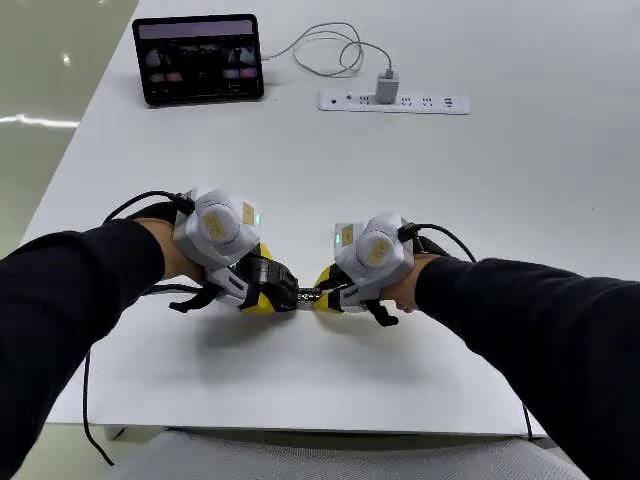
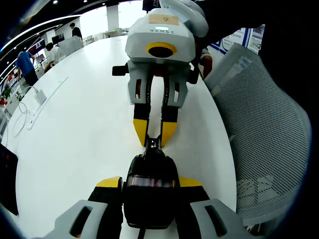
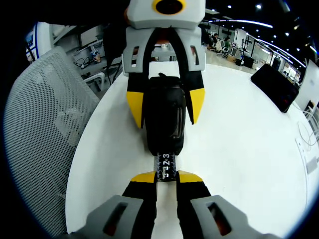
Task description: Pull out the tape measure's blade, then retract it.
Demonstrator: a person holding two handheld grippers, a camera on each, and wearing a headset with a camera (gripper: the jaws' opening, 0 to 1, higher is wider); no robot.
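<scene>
The black tape measure case (image 2: 150, 189) sits between the yellow-tipped fingers of my left gripper (image 2: 149, 183), which is shut on it. In the right gripper view the same case (image 3: 164, 117) faces me, with a short length of numbered blade (image 3: 166, 167) drawn out. My right gripper (image 3: 166, 177) is shut on the blade's end. In the head view the left gripper (image 1: 262, 290) and right gripper (image 1: 325, 297) meet tip to tip near the table's front edge, the case (image 1: 272, 283) between them.
A tablet (image 1: 198, 58) stands at the table's far left. A white power strip (image 1: 394, 101) with a plugged charger and cable lies at the far middle. A mesh chair (image 2: 264, 144) sits by the table's near edge. People stand far off in the room.
</scene>
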